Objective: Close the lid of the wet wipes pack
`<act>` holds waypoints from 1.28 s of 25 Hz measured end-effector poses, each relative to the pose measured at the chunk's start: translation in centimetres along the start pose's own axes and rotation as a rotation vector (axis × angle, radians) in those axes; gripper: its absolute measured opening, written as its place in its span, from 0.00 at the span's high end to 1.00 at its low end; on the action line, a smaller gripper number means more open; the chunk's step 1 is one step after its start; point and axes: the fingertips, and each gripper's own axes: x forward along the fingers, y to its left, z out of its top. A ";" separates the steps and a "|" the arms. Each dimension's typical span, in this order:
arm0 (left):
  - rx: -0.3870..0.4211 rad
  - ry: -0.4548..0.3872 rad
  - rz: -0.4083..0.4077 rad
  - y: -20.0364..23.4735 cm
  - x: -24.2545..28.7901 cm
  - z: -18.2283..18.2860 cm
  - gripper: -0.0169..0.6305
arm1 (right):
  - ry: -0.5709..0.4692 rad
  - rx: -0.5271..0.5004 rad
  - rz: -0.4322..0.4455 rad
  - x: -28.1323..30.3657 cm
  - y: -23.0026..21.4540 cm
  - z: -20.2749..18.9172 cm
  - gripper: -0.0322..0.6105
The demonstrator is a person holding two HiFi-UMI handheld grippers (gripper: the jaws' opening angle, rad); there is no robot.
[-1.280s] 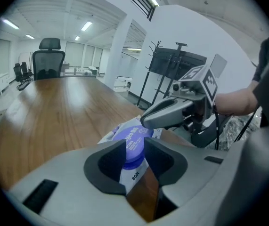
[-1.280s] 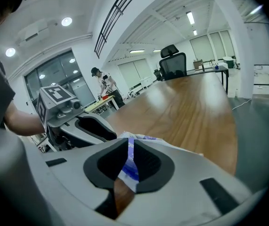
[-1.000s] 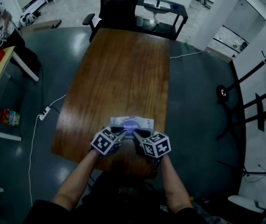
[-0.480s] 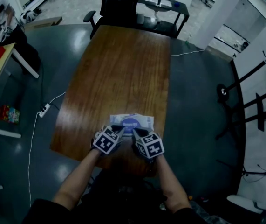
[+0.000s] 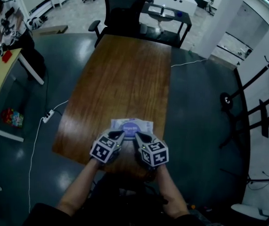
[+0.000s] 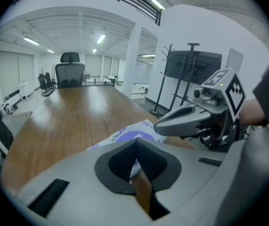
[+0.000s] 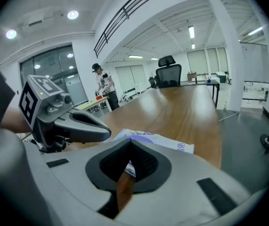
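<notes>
Two grippers: the left gripper and the right gripper sit side by side at the table's 6 o'clock edge, tips pointing toward 12 o'clock.
Left jaws: pressed together, with nothing between the pads.
Right jaws: pressed together too, and empty.
Pack position: the wet wipes pack lies flat on the wooden table near its 6 o'clock edge, directly at 12 o'clock of both sets of tips.
Pack look: a soft white rectangular pouch with purple print and slightly crinkled edges, its long side running from 9 to 3 o'clock.
Lid: the purple oval lid sits in the middle of the top face and appears to lie flat against it.
Contact: in the head view both tips overlap the pack's near edge; whether they touch it cannot be told.
Far end: a black office chair stands at the table's 12 o'clock end.
</notes>
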 end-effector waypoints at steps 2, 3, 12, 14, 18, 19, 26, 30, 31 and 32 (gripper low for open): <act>-0.018 -0.050 0.004 -0.7 -1.2 1.1 0.97 | -0.057 -0.009 0.006 -1.2 0.4 1.5 0.94; -0.023 -0.076 0.006 -1.0 -1.8 1.8 0.97 | -0.087 -0.016 0.002 -1.8 0.5 2.3 0.94; 0.031 -0.294 -0.007 -2.6 -9.3 8.4 0.97 | -0.348 0.039 -0.009 -7.9 3.9 8.1 0.94; 0.041 -0.334 -0.021 -2.6 -11.2 8.9 0.97 | -0.391 0.031 -0.028 -8.8 5.5 9.2 0.94; 0.054 -0.401 -0.045 -2.5 -14.8 9.1 0.97 | -0.423 0.006 -0.112 -10.1 8.7 10.4 0.94; 0.057 -0.416 -0.049 -2.5 -15.7 9.1 0.97 | -0.433 -0.002 -0.121 -10.4 9.8 10.7 0.94; 0.054 -0.480 -0.078 -2.9 -22.0 7.0 0.97 | -0.498 -0.061 -0.148 -12.4 17.1 10.9 0.94; 0.067 -0.507 -0.090 -3.8 -24.6 6.0 0.97 | -0.521 -0.083 -0.151 -13.4 19.9 10.2 0.94; 0.073 -0.514 -0.095 -4.2 -25.1 5.8 0.97 | -0.526 -0.087 -0.151 -13.7 20.5 10.0 0.94; 0.078 -0.522 -0.099 -4.5 -25.5 5.8 0.97 | -0.531 -0.093 -0.149 -13.9 20.9 9.9 0.94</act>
